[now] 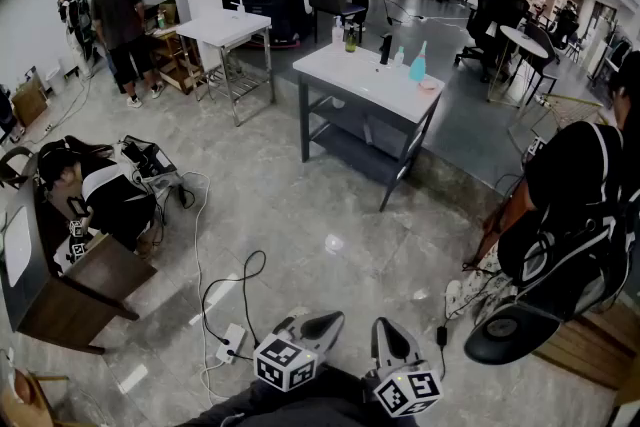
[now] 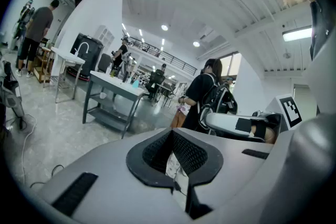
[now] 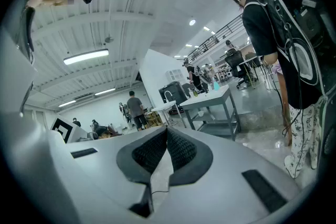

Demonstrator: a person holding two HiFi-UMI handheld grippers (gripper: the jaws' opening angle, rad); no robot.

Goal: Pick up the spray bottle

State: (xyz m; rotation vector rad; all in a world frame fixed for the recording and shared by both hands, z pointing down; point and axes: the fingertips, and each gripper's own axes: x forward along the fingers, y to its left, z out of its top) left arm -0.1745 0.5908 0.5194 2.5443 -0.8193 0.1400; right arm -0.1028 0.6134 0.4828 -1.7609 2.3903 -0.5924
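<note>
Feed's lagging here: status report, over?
Left gripper and right gripper shut, empty. Teal plastic spray bottle upright on white-topped grey metal table, far off. Black cables on floor at left.

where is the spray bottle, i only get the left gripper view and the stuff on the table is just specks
Observer: The head view shows a teal spray bottle standing upright near the right end of the white-topped table.
Operator: anything crowding it
Observer: A small pink dish sits close beside it on the near side. I can't tell whether they touch.
Operator: is the right gripper free to grab
Observer: In the right gripper view, the right gripper has its jaws together with nothing between them, so it would need to open first.
</note>
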